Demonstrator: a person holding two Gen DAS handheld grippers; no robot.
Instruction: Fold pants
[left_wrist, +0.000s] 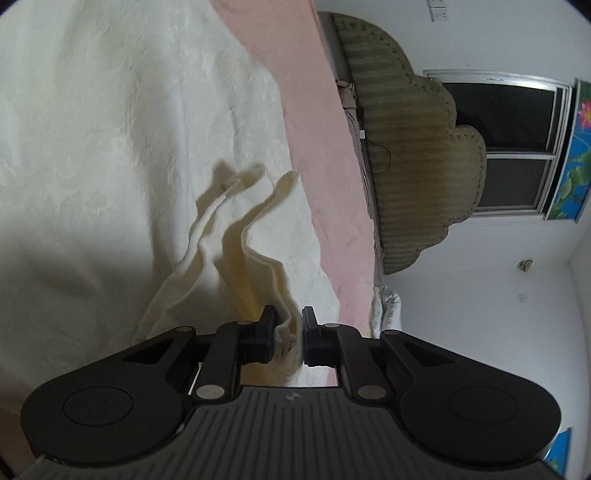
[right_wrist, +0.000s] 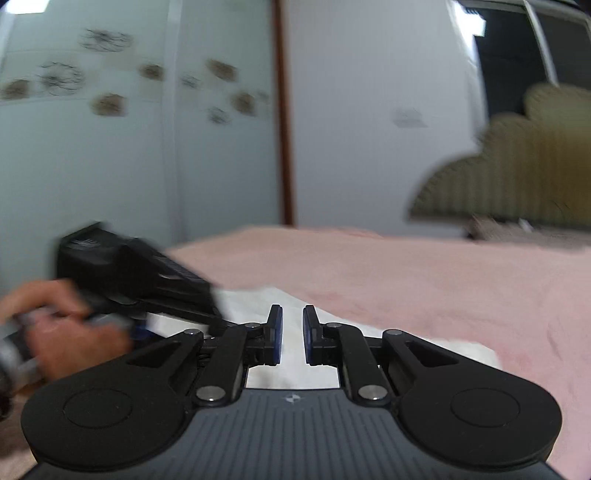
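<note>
Cream fabric of pants (left_wrist: 236, 236) lying on pink bed (left_wrist: 325, 192), long axis running straight ahead of left hand-held gripper (left_wrist: 290, 338), which is pinching bunched near edge. Right hand-held gripper (right_wrist: 292, 338) nearly closed, apparently gripping nothing, pants directly beneath.

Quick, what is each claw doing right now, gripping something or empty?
Left claw: closed on a bunched edge of the cream pants.
Right claw: closed; white cloth shows between its pads, but a grip cannot be told.

Left claw (left_wrist: 289, 338) rolled sideways, pinched on cloth, right claw (right_wrist: 292, 336) nearly closed, empty, hand (right_wrist: 62, 332) gripping left handle.
</note>
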